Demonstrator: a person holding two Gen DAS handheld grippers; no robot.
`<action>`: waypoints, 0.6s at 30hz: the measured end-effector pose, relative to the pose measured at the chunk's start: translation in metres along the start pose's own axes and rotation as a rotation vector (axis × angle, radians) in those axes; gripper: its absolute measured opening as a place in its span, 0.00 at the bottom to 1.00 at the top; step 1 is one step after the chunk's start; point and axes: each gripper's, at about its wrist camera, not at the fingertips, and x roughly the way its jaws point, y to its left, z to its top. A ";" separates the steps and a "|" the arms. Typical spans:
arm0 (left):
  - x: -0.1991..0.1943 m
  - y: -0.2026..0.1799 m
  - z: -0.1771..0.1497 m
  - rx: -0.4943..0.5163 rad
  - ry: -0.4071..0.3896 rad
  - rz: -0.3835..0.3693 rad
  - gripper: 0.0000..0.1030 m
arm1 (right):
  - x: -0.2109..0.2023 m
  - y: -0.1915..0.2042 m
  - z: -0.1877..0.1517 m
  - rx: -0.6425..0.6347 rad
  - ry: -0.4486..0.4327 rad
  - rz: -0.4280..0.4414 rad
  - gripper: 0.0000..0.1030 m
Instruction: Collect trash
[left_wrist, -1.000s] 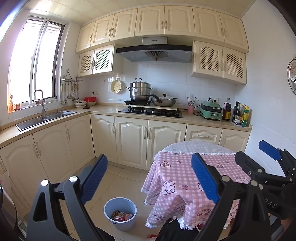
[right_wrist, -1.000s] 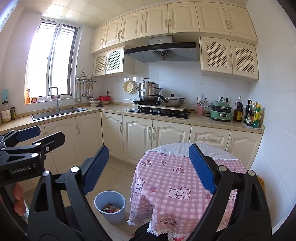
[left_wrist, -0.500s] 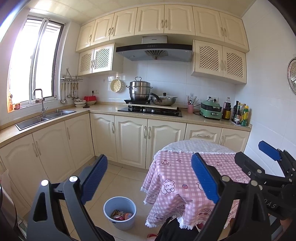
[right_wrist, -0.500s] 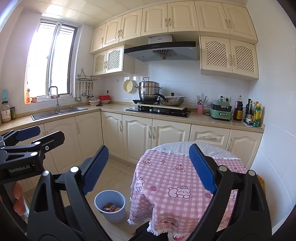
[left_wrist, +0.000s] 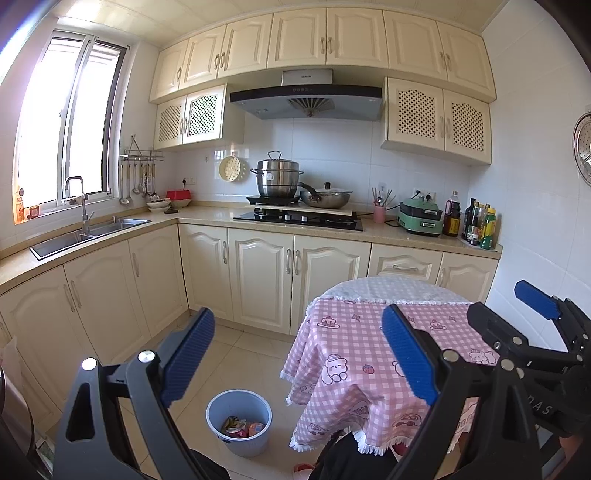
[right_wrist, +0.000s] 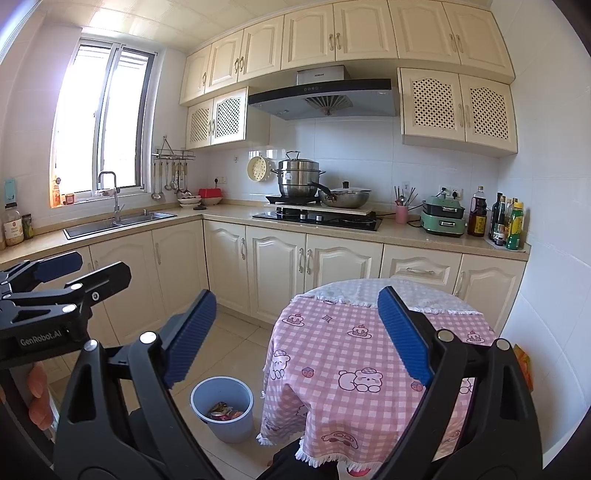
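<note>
While blue bin (left_wrist: 239, 421) sits on tile floor (left_wrist: 236, 354) just left of table skirt, wrappers and cans (right_wrist: 223, 410) lie inside it. Round table (right_wrist: 354, 354) in pink checked cloth, top bare, hem fringed. Floor strip open between bin and cabinets (left_wrist: 122, 295). Left gripper (left_wrist: 295, 362) jaws spread wide, empty. Right gripper (right_wrist: 295, 343) same, nothing held, held level beside left one.
</note>
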 end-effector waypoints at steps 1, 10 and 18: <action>0.000 0.000 0.000 -0.001 0.000 0.000 0.88 | 0.000 0.000 -0.001 0.001 0.001 0.002 0.85; 0.000 0.000 0.000 -0.001 0.001 0.000 0.88 | 0.002 0.000 -0.001 0.005 0.006 0.013 0.86; 0.001 0.000 -0.001 -0.004 0.000 0.002 0.88 | 0.003 -0.002 0.000 0.007 0.010 0.024 0.86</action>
